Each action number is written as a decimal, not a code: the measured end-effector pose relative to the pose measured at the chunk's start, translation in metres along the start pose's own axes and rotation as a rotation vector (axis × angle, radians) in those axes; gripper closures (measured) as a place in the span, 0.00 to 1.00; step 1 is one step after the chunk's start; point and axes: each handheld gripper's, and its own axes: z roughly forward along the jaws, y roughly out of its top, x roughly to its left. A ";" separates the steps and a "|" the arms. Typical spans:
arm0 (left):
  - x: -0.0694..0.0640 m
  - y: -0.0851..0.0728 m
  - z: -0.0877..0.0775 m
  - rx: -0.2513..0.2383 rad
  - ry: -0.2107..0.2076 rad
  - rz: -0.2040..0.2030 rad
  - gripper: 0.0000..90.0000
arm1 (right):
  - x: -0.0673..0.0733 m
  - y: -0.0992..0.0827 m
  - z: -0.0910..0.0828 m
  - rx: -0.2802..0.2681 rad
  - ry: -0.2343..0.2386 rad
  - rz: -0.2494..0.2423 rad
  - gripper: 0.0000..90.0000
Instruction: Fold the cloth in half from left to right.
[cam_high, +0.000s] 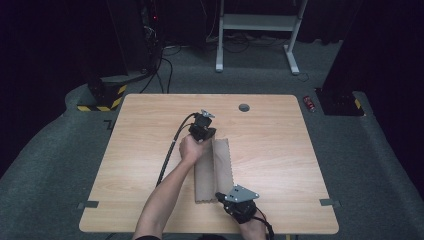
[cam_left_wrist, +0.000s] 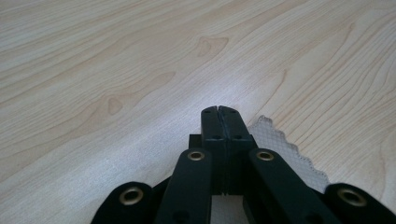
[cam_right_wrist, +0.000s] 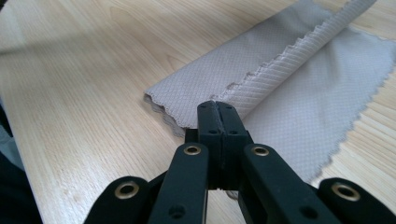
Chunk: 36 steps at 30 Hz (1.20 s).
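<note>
Seemingly pinched cloth (cam_high: 214, 170) edges, table (cam_high: 280, 150) roomy

The table (cam_high: 270, 145) is pale wood with a smooth, faintly sheened grain. The grey-beige cloth (cam_right_wrist: 299, 116) at the right of the right gripper view is matt, finely diamond-textured, with pinked edges. The right gripper (cam_right_wrist: 218, 106) is matt black plastic with brass-coloured rivets.

You won't find any lettering, label, brand or number to read here. The nearest thing to a sign is the yellow-and-black hazard striping (cam_high: 102, 107) on the base standing on the floor at about ten o'clock from the wooden table (cam_high: 150, 115). The small red object (cam_high: 310, 103) on the floor at two o'clock is too small to read.
</note>
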 end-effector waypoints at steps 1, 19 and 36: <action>-0.001 0.001 0.000 0.001 0.004 0.008 1.00 | -0.001 -0.001 0.000 -0.001 -0.004 0.001 1.00; -0.014 0.002 0.017 0.013 -0.006 0.027 1.00 | -0.011 -0.018 -0.007 0.027 -0.040 0.041 1.00; -0.025 0.002 0.031 0.028 -0.011 0.049 1.00 | -0.017 -0.028 -0.010 0.063 -0.060 0.065 1.00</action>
